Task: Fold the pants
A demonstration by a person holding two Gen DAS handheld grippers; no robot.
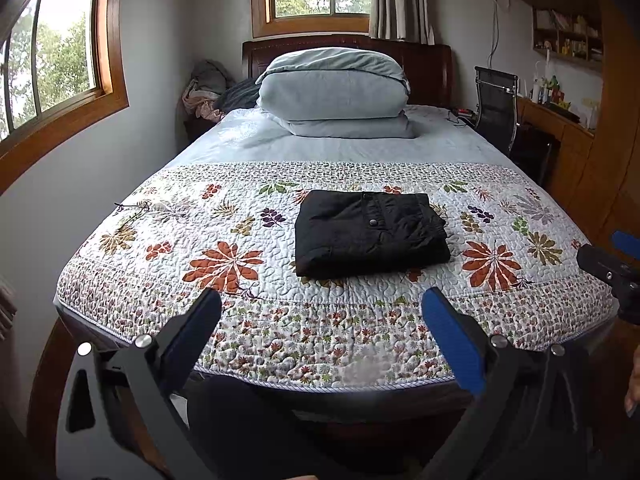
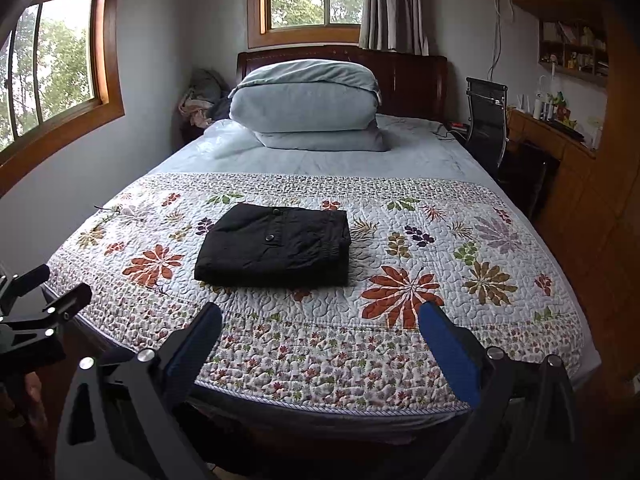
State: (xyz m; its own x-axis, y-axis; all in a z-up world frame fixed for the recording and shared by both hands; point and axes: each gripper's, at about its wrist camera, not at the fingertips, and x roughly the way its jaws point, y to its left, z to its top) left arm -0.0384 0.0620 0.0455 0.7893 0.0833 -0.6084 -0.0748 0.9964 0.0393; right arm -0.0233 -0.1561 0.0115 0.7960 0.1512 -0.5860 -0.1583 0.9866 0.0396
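Note:
The black pants (image 1: 370, 234) lie folded into a compact rectangle on the floral quilt (image 1: 224, 240), near the foot of the bed; they also show in the right wrist view (image 2: 276, 246). My left gripper (image 1: 322, 300) is open and empty, held back over the foot edge, apart from the pants. My right gripper (image 2: 320, 314) is open and empty too, just right of the pants and short of them. The right gripper shows at the right edge of the left wrist view (image 1: 612, 260); the left gripper shows at the left edge of the right wrist view (image 2: 48, 292).
A folded blue duvet (image 1: 334, 94) lies at the head of the bed against the wooden headboard (image 1: 428, 68). A black chair (image 1: 496, 108) and a wooden desk (image 1: 560, 128) stand at the right. Windows (image 1: 52, 60) line the left wall.

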